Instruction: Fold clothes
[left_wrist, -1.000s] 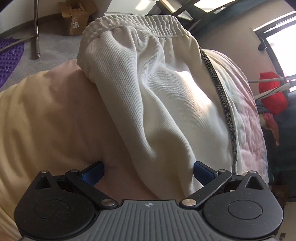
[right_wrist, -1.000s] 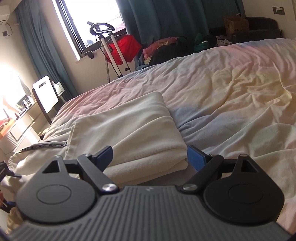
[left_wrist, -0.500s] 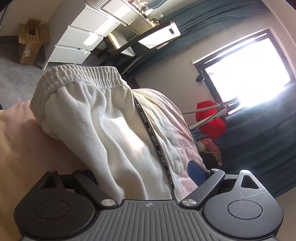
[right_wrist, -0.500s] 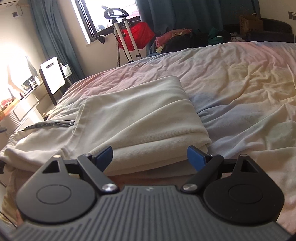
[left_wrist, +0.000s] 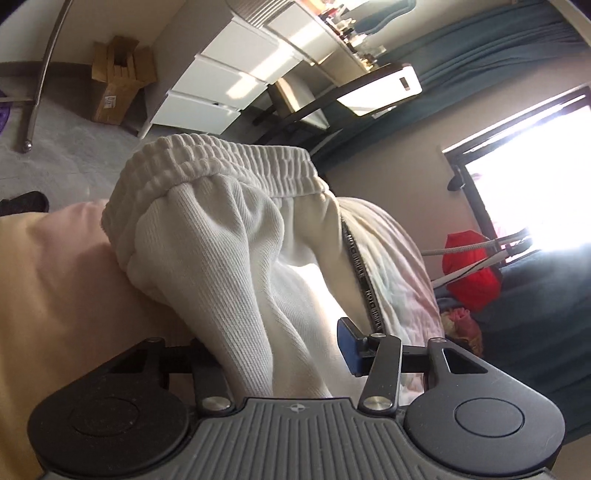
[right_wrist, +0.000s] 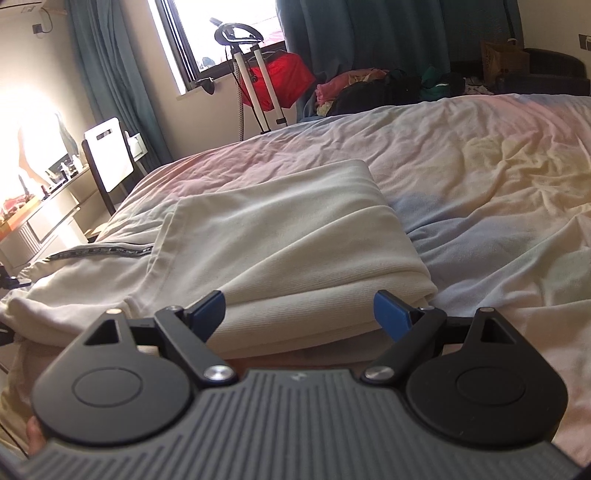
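Note:
White ribbed trousers (left_wrist: 236, 266) with an elastic waistband (left_wrist: 229, 166) and a black lettered side stripe (left_wrist: 364, 280) lie partly folded on the bed. In the right wrist view the same trousers (right_wrist: 280, 251) show their legs folded over into a flat stack. My left gripper (left_wrist: 280, 347) is near the waist end, its jaws partly closed around a raised fold of the fabric; the left finger is hidden behind cloth. My right gripper (right_wrist: 299, 314) is open at the near edge of the folded stack, empty.
The bed sheet (right_wrist: 480, 177) is pastel and wrinkled, stretching far to the right. White drawers (left_wrist: 221, 85) and a cardboard box (left_wrist: 118, 77) stand beyond the bed's end. A red bag (right_wrist: 284, 81) and a clothes pile (right_wrist: 369, 88) sit by the window.
My left gripper's jaws have narrowed around the trouser fabric and the view has swung toward the waistband. My right gripper has moved closer to the folded stack's edge, still open.

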